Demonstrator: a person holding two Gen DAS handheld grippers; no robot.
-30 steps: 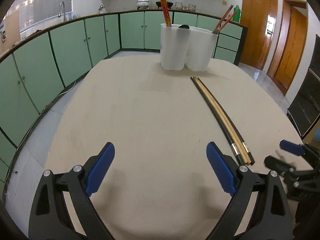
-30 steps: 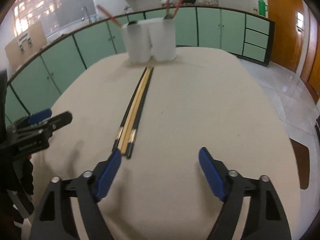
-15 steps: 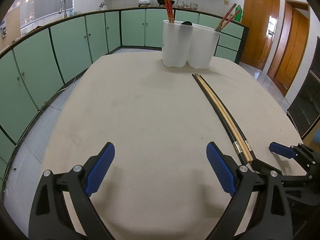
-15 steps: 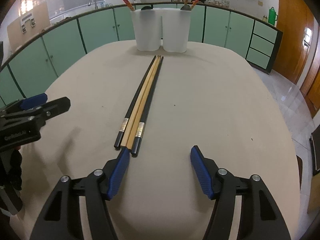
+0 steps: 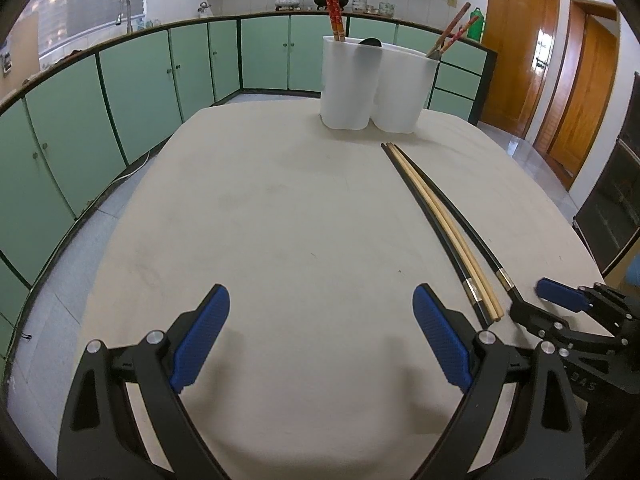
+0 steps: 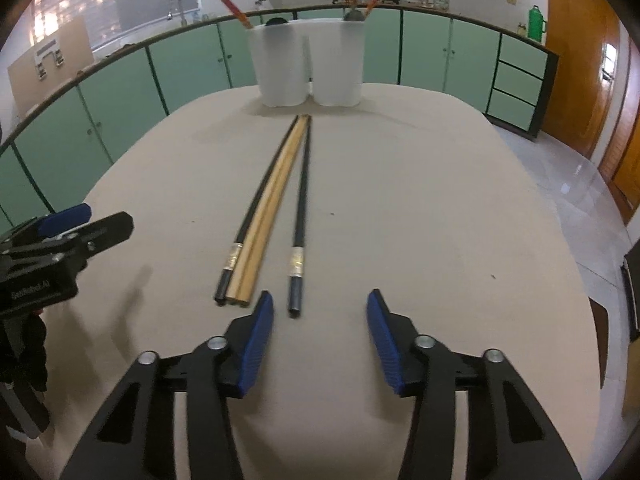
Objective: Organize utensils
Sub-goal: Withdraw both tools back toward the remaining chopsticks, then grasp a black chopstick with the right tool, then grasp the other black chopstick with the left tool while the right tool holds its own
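Several chopsticks lie lengthwise on the beige table: two wooden ones (image 6: 264,220) beside a black one (image 6: 250,216), and one black chopstick (image 6: 301,216) apart to their right. They also show in the left wrist view (image 5: 436,220). My right gripper (image 6: 320,320) is open just behind the near end of the lone black chopstick, not touching it. My left gripper (image 5: 320,328) is open and empty over bare table, left of the chopsticks. Two white holders (image 6: 308,64) with red chopsticks stand at the far end.
The right gripper also shows at the right edge of the left wrist view (image 5: 560,304), and the left gripper at the left of the right wrist view (image 6: 68,232). Green cabinets (image 5: 120,92) surround the table (image 5: 280,220). Wooden doors (image 5: 560,60) stand on the right.
My right gripper has moved forward and rightwards and narrowed a little. One black chopstick has shifted away from the bundle to the right. My left gripper has barely moved.
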